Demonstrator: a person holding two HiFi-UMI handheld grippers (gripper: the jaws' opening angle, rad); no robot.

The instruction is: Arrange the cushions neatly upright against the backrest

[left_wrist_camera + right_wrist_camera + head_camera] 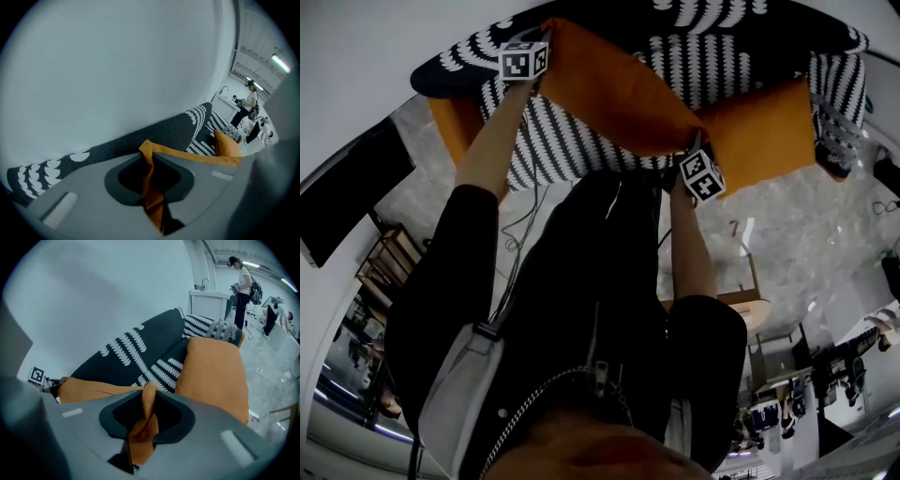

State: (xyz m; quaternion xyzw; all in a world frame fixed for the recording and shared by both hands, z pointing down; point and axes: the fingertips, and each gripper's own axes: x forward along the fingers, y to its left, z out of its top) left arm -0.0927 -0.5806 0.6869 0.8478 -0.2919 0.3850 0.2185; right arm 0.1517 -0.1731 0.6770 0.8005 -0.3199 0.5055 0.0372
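Cushion [614, 89], orange, held over sofa [712, 56] seat, in front of backrest [126, 348]. Pinched at one corner by left gripper [150, 161], jaws closed on fabric; pinched at other corner by right gripper [146, 404], likewise closed on fabric. Flanked on right by second cushion [215, 376], propped upright.

My three feeds look dim and bluish, with black fisheye corners bending the edges. A ceiling strip light [280, 62] glares in the left gripper view. The left gripper [151, 174] and right gripper [145, 405] blur near their lenses; the orange cushion [619, 89] reads dull.
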